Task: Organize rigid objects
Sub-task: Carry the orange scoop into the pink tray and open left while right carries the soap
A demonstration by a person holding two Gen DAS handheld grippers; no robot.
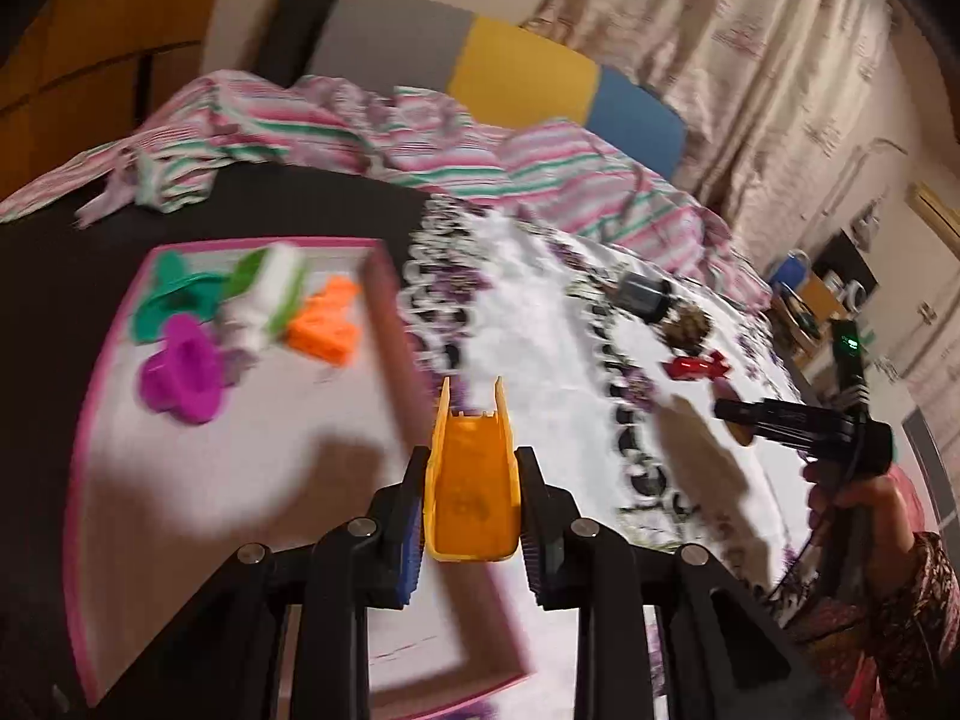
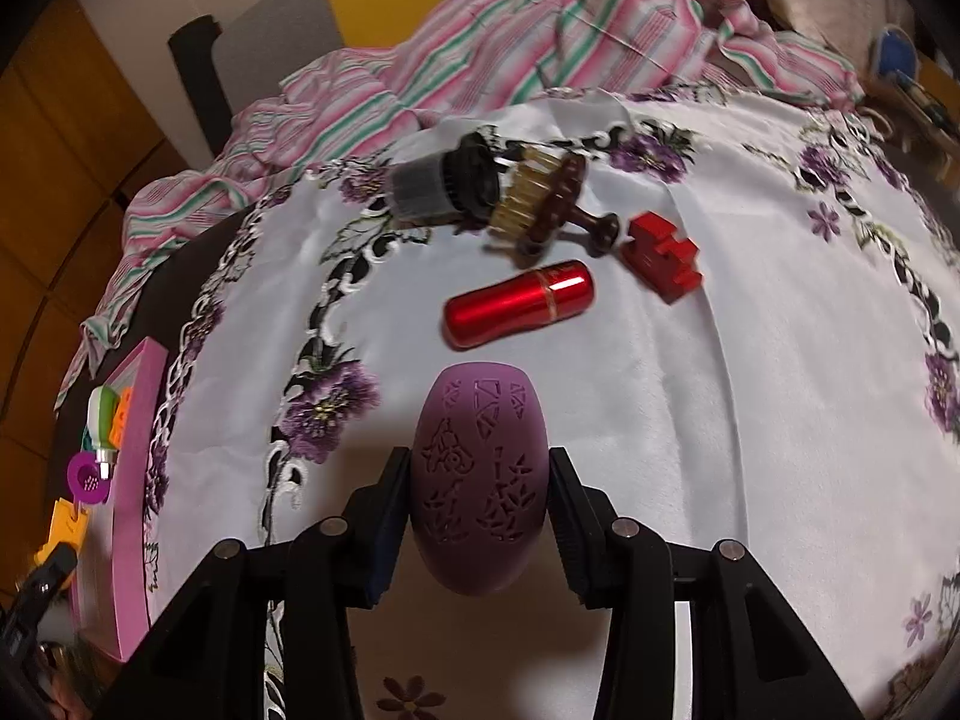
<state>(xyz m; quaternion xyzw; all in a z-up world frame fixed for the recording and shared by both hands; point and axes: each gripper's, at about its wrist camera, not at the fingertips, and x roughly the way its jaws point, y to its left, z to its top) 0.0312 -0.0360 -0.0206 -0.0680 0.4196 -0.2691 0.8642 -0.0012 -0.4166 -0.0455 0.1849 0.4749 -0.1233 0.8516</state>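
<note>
Grippers at work over a bed spread with a white cloth (image 2: 690, 396) embroidered in purple flowers, each one gripping a piece of plastic. The left gripper (image 1: 471, 516) is clamped on a yellow-orange channel-shaped piece (image 1: 471, 492), its two prongs pointing away from the camera, held above the near edge of a pink-rimmed tray (image 1: 90, 450) — the left wrist view is blurred, so finer detail of the piece is lost. The right gripper (image 2: 480, 516) has its fingers pressed against both sides of a purple egg-shaped object (image 2: 480, 480) with cut-out patterns on its upper face, held just over the cloth.

Inside the tray, towards its far end, lie a teal piece (image 1: 168, 306), a magenta cup-like piece (image 1: 183, 378), a white and green bottle-like item (image 1: 264, 300) and an orange block (image 1: 327, 330), all close together. The tray sits on a dark surface (image 1: 60, 276) to the left of the cloth.

Still out on the cloth, beyond the purple egg, are a red metallic cylinder (image 2: 519, 303) lying on its side, a red notched block (image 2: 663, 255) just to its right, a dark brown brush with gold bristles (image 2: 540, 204) and, touching it, a grey and black cylindrical part (image 2: 444, 189). A pink, white and green striped sheet (image 2: 480, 42) is bunched behind them.

A hand in a patterned sleeve (image 1: 852, 486) shows at the right edge of the left wrist view — it grips the right tool's handle.
</note>
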